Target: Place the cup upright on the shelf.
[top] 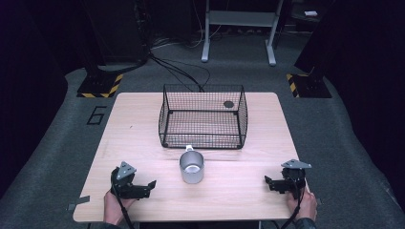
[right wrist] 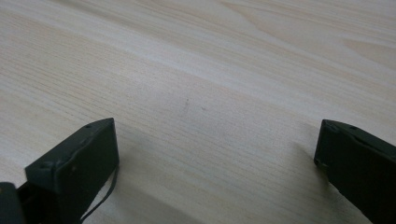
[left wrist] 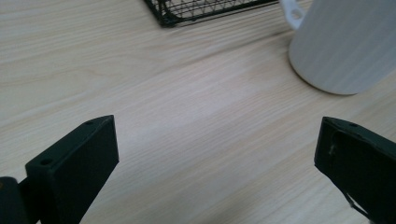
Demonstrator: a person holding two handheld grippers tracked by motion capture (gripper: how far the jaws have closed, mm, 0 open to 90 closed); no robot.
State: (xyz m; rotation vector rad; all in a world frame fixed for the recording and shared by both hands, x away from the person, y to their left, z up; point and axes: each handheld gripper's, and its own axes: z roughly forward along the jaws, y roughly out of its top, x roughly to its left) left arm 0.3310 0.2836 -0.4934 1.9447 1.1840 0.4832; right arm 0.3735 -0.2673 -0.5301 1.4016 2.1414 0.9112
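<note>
Left gripper point(top: 152, 183): lower left of the high view, jaws spread wide, nothing between them.
Right gripper point(top: 267, 180): lower right, jaws likewise apart over bare wood.
Mug point(top: 192, 167): white, upright, centre frame, between the grippers.
Wire basket point(top: 202, 117): black, just above the mug.
Table point(top: 138, 119): light wood.

Wooden table point(top: 143, 124) bears a wire basket point(top: 203, 117) and mug point(top: 192, 168)
</note>
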